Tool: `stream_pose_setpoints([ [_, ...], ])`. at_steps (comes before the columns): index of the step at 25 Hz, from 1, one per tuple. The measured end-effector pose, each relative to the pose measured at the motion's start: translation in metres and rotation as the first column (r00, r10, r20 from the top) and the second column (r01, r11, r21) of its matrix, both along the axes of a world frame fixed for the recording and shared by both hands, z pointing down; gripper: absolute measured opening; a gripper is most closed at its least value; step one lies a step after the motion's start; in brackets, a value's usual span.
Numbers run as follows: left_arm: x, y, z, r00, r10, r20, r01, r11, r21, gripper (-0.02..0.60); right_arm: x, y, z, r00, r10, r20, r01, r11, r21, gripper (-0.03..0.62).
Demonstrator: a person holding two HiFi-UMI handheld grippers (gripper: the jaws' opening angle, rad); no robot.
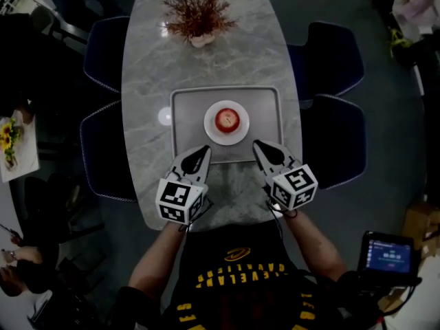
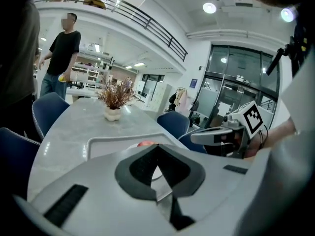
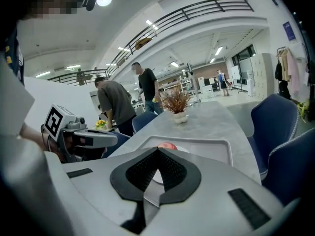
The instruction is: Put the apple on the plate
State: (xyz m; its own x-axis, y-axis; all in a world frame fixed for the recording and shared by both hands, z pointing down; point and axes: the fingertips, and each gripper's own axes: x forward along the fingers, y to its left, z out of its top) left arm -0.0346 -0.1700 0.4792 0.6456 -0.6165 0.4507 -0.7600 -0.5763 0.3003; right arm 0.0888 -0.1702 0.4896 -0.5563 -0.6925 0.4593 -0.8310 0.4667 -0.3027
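looking down in the head view, we see the apple [image 1: 229, 119] sitting on the plate [image 1: 210, 130] at the centre of the frame, inside the tray [image 1: 184, 115] on the table [image 1: 151, 67]. the left gripper [image 1: 204, 150] and right gripper [image 1: 256, 145] hover over the tray's near edge, lower centre, both apart from the plate.

in the left gripper view our jaws are pressed together at the tips with nothing between them; the apple [image 2: 145, 143] peeks just above them at mid-frame.

in the right gripper view the jaws likewise meet, holding nothing, and the apple [image 3: 167, 145] shows just beyond the tips, at centre.
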Motion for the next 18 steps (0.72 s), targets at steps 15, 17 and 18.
stream_pose_setpoints([
  [15,0.017,0.087,-0.089,0.985,0.085,-0.149,-0.051,0.975,0.214,0.002,-0.033,0.062,-0.108,0.999,0.032,-0.030,-0.021,0.948,0.318,0.006],
  [17,0.016,0.092,-0.098,0.984,0.103,-0.142,-0.067,0.970,0.236,0.002,-0.037,0.068,-0.117,0.999,0.035,-0.041,-0.020,0.945,0.326,0.006],
  [18,0.014,0.094,-0.102,0.984,0.110,-0.137,-0.074,0.967,0.243,0.002,-0.040,0.072,-0.121,0.998,0.035,-0.047,-0.017,0.943,0.331,0.006],
])
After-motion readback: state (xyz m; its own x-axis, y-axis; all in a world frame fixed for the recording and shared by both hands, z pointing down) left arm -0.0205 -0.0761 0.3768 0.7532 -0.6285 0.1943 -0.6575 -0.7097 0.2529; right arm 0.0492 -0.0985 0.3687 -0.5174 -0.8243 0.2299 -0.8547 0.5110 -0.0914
